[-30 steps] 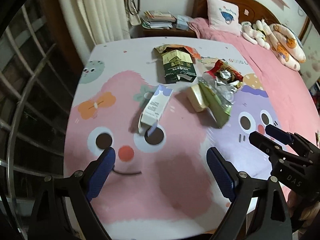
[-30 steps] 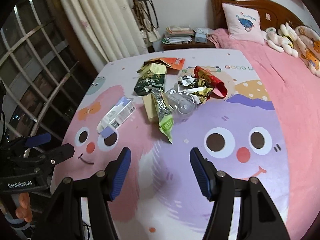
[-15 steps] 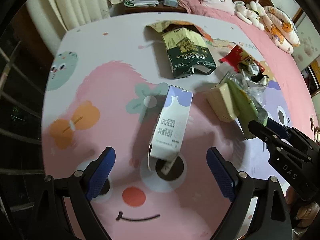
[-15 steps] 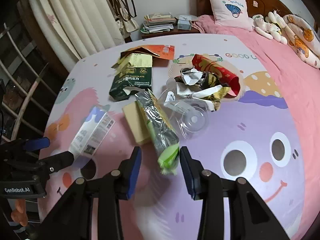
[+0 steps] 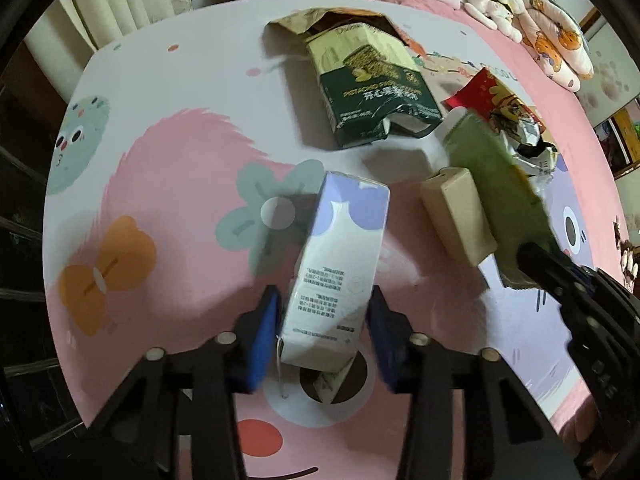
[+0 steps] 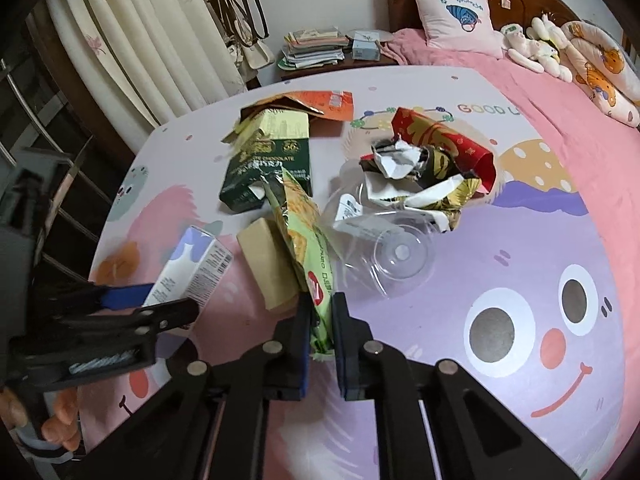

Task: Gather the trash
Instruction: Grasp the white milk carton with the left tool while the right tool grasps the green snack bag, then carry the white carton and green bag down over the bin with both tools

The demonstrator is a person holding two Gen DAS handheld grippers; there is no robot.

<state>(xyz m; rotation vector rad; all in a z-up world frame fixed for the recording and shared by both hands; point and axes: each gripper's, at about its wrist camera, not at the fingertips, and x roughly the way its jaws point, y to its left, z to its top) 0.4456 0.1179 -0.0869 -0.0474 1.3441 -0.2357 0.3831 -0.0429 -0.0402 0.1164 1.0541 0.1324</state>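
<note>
Left gripper (image 5: 322, 326): low centre of the left wrist view, jaws closing around a white and purple carton (image 5: 340, 268). The blue pads (image 5: 264, 332) sit at the carton's two long sides near its bottom end; whether they press on it cannot be told. The carton lies on the bedspread (image 5: 168, 184), its purple end pointing toward the upper part of the frame.

Right gripper (image 6: 322, 320): lower centre of the right wrist view, jaws brought together and clamped on the near end of a green snack wrapper (image 6: 308, 248). The wrapper runs from the jaws up toward the middle of the frame, resting across a tan block (image 6: 268, 264) at its left.

Other trash, right wrist view:
- Dark green chocolate box (image 6: 272, 160), torn open, upper centre-left, just above the tan block.
- Orange packet (image 6: 324, 104), flat, behind the chocolate box.
- Red and gold crumpled wrappers (image 6: 436, 160), upper centre-right.
- Clear plastic cup (image 6: 396, 252), on its side, centre, just right of the green snack wrapper and touching the crumpled wrappers.

Surroundings: cartoon-face bedspread in pink and purple under all items; pillow (image 6: 456, 16) and stuffed toys (image 6: 536, 48) at upper right; stack of papers (image 6: 316, 48) on a bedside stand at top centre; curtain (image 6: 152, 40) at upper left.
</note>
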